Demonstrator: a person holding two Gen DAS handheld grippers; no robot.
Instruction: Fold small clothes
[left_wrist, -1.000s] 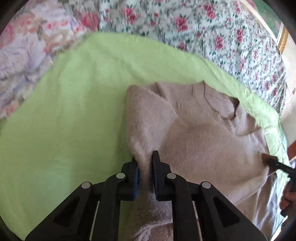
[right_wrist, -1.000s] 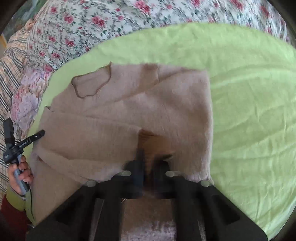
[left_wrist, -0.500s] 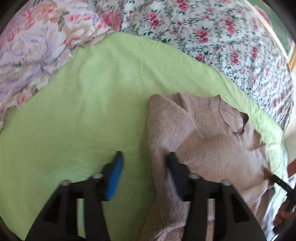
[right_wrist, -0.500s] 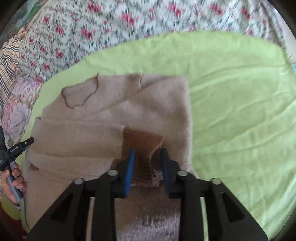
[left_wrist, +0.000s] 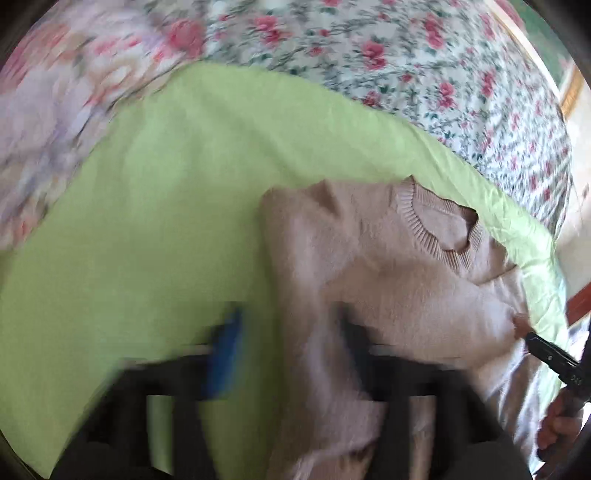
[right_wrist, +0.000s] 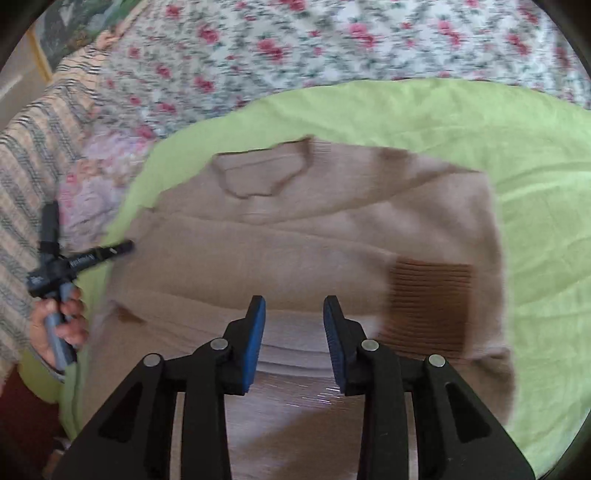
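A small beige knit sweater (right_wrist: 314, 236) lies on a light green cloth (right_wrist: 535, 184), neck away from me, with both sleeves folded across its front. A brown ribbed cuff (right_wrist: 430, 302) lies flat on its right part. My right gripper (right_wrist: 294, 314) is open and empty over the lower middle of the sweater. In the left wrist view the sweater (left_wrist: 388, 280) fills the right half. My left gripper (left_wrist: 291, 332) is open, blurred, with the sweater's folded left edge between its fingers, untouched as far as I can see.
The green cloth (left_wrist: 147, 221) lies on a floral bedspread (left_wrist: 406, 55). A striped fabric (right_wrist: 33, 155) is at the far left of the right wrist view. The other gripper and hand show at each view's edge (right_wrist: 59, 280) (left_wrist: 554, 362).
Both grippers opened and let go of the sweater's sleeves. The right gripper drew back to the left, leaving the brown cuff flat. The left gripper widened and shifted.
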